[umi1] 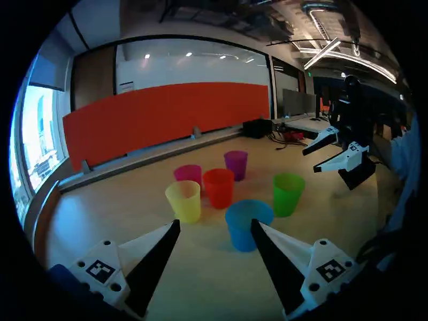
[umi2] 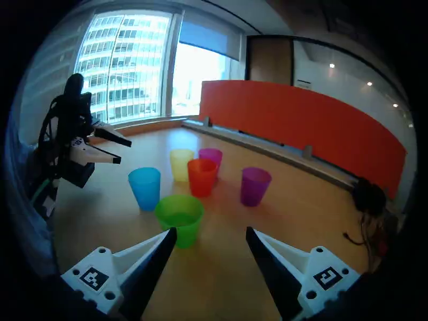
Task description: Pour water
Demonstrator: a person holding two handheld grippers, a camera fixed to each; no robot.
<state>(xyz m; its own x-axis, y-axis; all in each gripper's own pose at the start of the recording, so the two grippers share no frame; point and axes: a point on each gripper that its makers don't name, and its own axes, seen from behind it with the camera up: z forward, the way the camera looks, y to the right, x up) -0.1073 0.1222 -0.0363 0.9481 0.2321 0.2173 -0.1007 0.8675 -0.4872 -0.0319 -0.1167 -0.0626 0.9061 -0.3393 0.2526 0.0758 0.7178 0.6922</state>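
The table (umi1: pixel 214 289) under the fingers is pale wood-look board, smooth, with a soft sheen. The left gripper (umi1: pixel 214 221) has fingers (umi1: pixel 136 249) of white matt plastic with black matt inner faces. The right gripper (umi2: pixel 211 230) looks the same. Just past the left gripper's fingertips, the blue cup (umi1: pixel 247 224) is smooth, slightly translucent plastic. The yellow cup (umi1: pixel 184 200), red cup (umi1: pixel 219 187), pink cup (umi1: pixel 188 174), purple cup (umi1: pixel 236 164) and green cup (umi1: pixel 288 193) farther ahead are the same plastic. Far beyond the fingertips, the orange partition (umi1: pixel 160 117) looks matt, perhaps cloth-covered.
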